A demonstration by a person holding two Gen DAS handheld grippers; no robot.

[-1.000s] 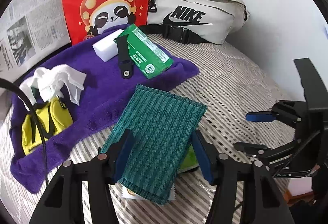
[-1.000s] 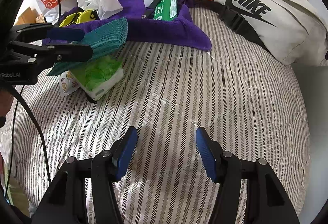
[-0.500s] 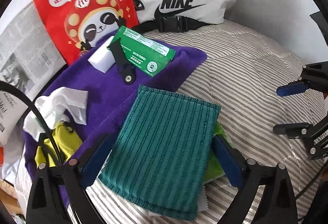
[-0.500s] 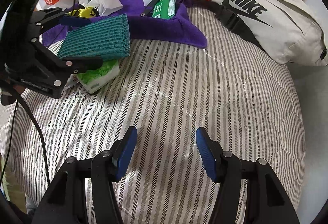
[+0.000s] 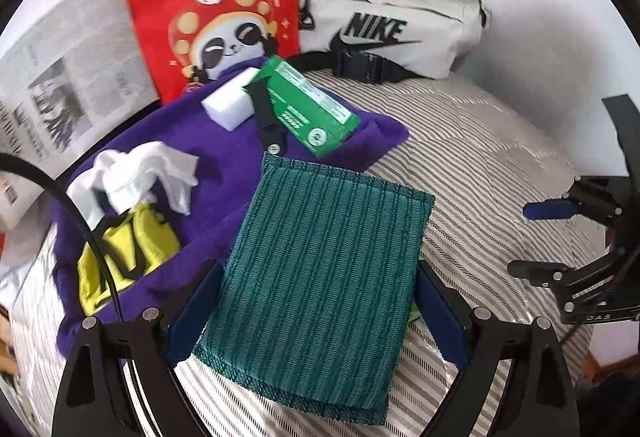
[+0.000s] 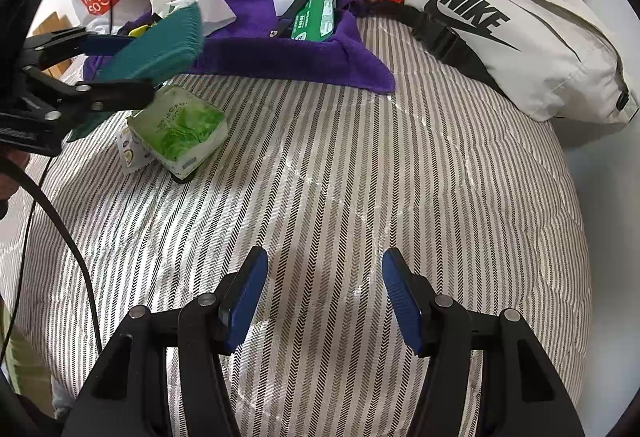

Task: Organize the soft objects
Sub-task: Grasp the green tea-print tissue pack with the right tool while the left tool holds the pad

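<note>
Left claw (image 5: 316,311) just popped wide open, teal cloth (image 5: 324,261) loose between the pads, so looks released. Right claw (image 6: 322,299) sits half-open, empty, over the bed (image 6: 400,177).

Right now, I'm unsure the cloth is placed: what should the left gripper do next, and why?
Probably back the left gripper away: its jaws have just been opening, and the teal cloth between them seems unpinched, its far end on the purple towel.
</note>
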